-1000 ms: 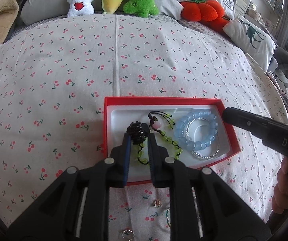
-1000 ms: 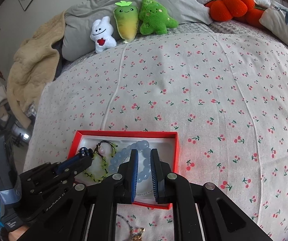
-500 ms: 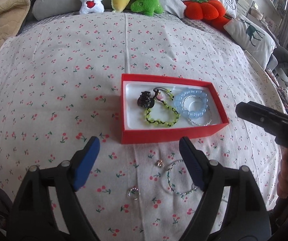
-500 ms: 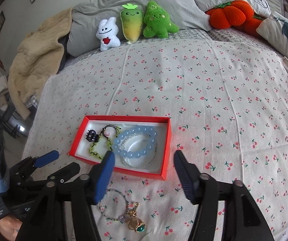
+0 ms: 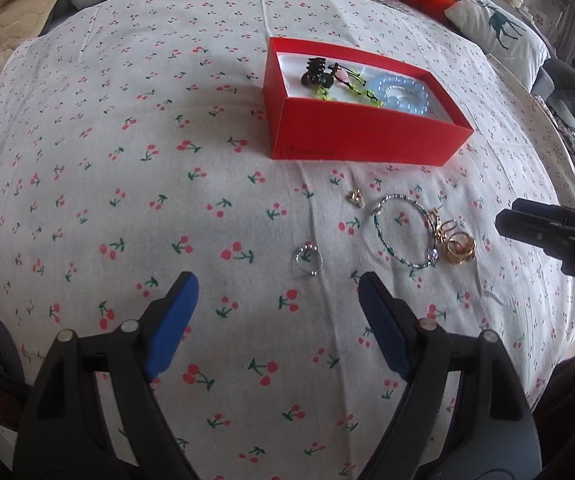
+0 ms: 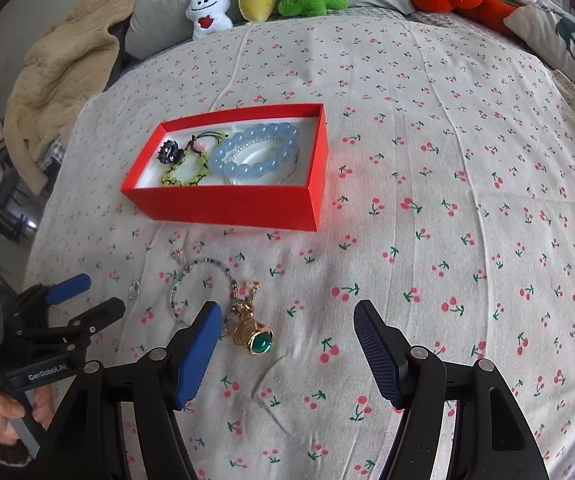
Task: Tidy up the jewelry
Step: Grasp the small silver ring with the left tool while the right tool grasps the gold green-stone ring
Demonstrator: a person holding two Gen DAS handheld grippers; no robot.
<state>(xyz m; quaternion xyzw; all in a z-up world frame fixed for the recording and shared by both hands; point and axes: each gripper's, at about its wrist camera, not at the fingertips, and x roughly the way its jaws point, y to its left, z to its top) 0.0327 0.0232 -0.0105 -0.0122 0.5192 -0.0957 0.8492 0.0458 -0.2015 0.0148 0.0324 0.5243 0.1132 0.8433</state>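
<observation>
Right wrist view shows both the right gripper (image 6: 287, 344) and left gripper (image 5: 277, 304) spread wide and empty over loose pieces, so next comes picking the gold ring (image 6: 253, 338) for the red box (image 6: 223, 204).

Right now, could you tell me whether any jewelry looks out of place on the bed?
Yes. Several pieces lie loose on the sheet in front of the red box rather than inside it: a thin beaded bracelet, a gold ring with a green stone, a small silver ring and a tiny gold piece.
</observation>
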